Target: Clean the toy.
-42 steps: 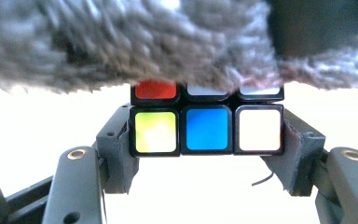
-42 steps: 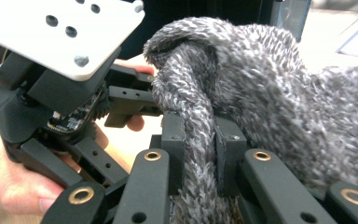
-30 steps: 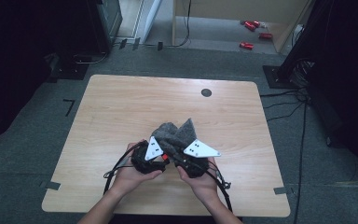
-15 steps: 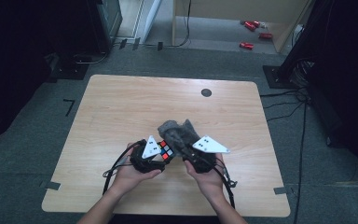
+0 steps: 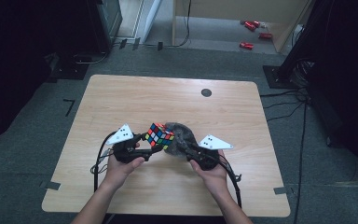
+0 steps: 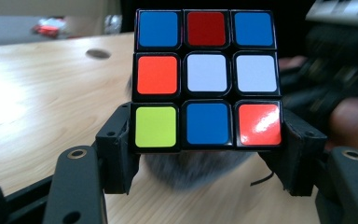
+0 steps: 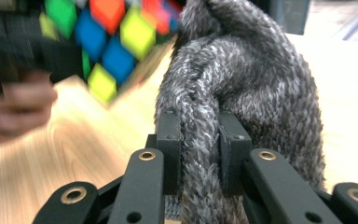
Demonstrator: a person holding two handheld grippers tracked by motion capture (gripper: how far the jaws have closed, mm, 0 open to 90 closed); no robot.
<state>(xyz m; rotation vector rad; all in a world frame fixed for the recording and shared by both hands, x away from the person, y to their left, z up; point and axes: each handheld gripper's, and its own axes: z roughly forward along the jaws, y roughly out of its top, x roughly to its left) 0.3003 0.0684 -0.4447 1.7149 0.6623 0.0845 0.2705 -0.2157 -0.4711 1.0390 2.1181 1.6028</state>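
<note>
The cube is out of the furry pouch

The left gripper [image 5: 145, 145] has pulled the colourful cube [image 5: 159, 136] left, clamped tight. The right gripper [image 5: 181, 148] pinches the grey pouch [image 5: 182, 134], its jaws loosening slightly, mid-table [image 5: 121, 102].

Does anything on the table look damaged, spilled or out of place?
Nothing stands out. The left hand-held gripper holds the scrambled puzzle cube squarely; the right hand-held gripper pinches a fold of the grey fuzzy pouch.
</note>
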